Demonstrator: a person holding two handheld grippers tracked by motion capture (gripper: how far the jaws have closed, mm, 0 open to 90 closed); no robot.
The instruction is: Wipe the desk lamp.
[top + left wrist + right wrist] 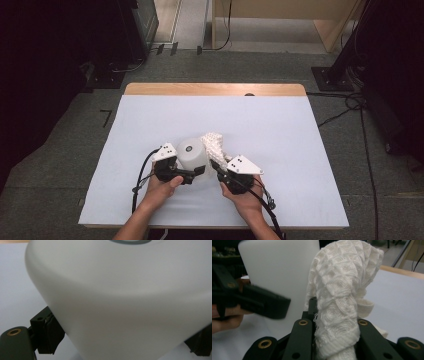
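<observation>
The left gripper squeezed the white tub, which stood near the middle of the table. The right gripper pinched the knitted cloth, held up just right of the tub. Both were grabbed; the wiping looked not yet done.

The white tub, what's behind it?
Behind the white tub a bunched knitted cloth sticks up, pinched by the right claw. The tub hides the cloth's lower part and the table sheet behind it.
</observation>
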